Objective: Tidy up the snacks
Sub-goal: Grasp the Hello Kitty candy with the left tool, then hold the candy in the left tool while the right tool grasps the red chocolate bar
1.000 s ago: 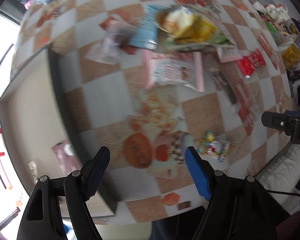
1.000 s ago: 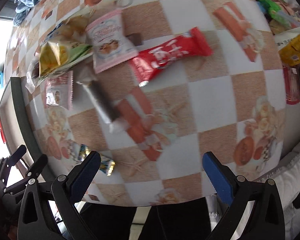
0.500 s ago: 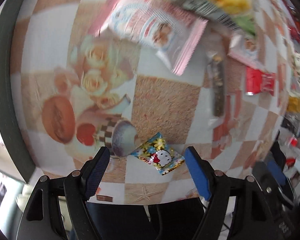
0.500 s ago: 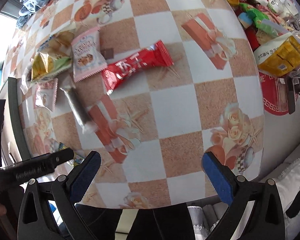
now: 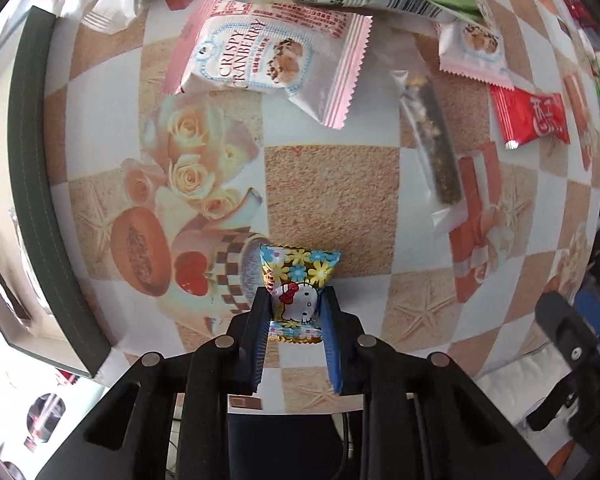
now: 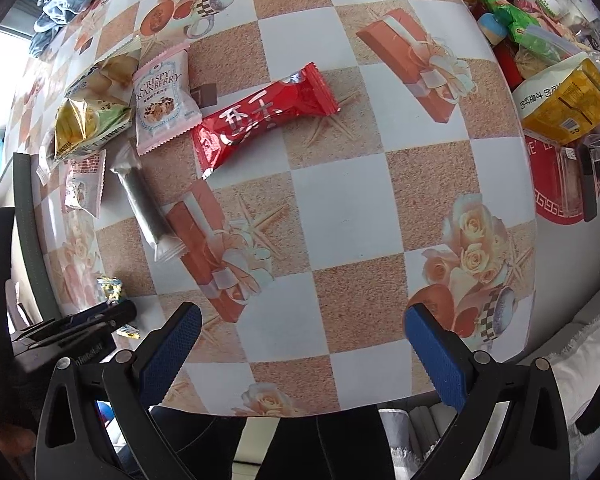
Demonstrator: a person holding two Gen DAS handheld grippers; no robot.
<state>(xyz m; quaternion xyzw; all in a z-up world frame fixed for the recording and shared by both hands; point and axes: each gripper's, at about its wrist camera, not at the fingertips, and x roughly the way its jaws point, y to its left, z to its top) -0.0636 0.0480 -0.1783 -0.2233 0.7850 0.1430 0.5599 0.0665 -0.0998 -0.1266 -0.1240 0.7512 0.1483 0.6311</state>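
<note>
My left gripper [image 5: 295, 308] is shut on a small Hello Kitty candy packet [image 5: 298, 284] with a flowered wrapper, near the table's front edge. That packet also shows in the right wrist view [image 6: 109, 289], beside the left gripper's body [image 6: 80, 324]. My right gripper [image 6: 300, 344] is open and empty above the front of the table. Beyond lie a pink Crispy Cranberry packet [image 5: 268, 56], a dark snack bar in clear wrap [image 5: 432, 140] and a red candy bar [image 6: 264, 118].
A dark-rimmed box [image 5: 40, 184] stands at the table's left edge. A yellow-green chip bag [image 6: 88, 116] and a second pink packet [image 6: 162, 100] lie at the back left. A pile of packets and a yellow bag [image 6: 568, 100] crowds the right side.
My left gripper has moved down to the Hello Kitty packet and closed on it. My right gripper has stayed open and pulled back slightly.
</note>
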